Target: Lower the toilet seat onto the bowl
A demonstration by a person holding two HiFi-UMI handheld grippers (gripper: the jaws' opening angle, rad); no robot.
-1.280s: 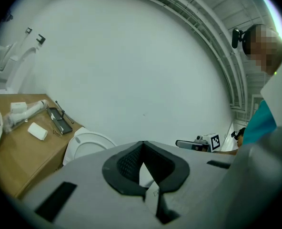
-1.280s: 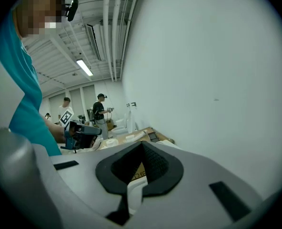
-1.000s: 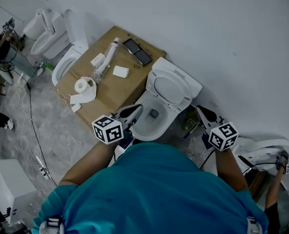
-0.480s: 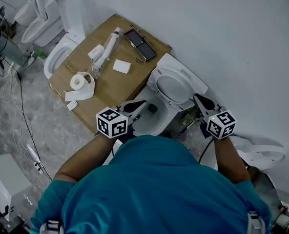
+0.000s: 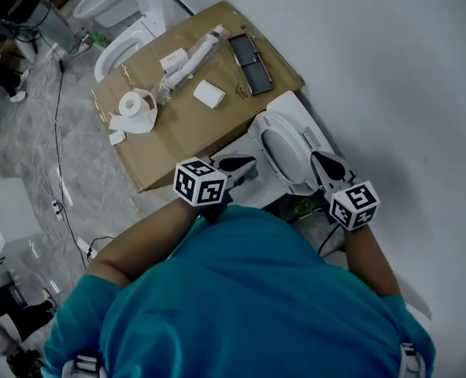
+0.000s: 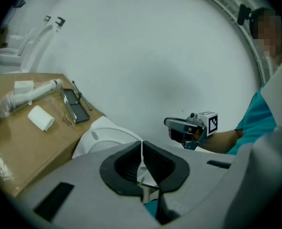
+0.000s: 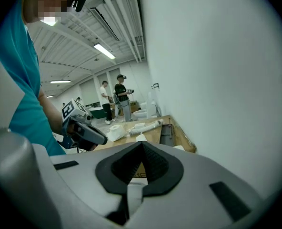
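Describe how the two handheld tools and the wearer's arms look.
The left tool and right tool match: grey bodies, black ribbed V-shaped pads, and a white cube with black square markers at the rear. A dark cable trails from the right one. The person wears a teal short-sleeved shirt, forearms bare.

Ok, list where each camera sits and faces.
Head view: on the person's head, steeply down at white ceramic toilet, teal shirt, left gripper, right gripper.
Left gripper view: on left gripper, facing toilet and wall; right forearm shows.
Right gripper view: on right gripper, along the wall; left forearm shows.
Both gripper views share the brown cardboard box.
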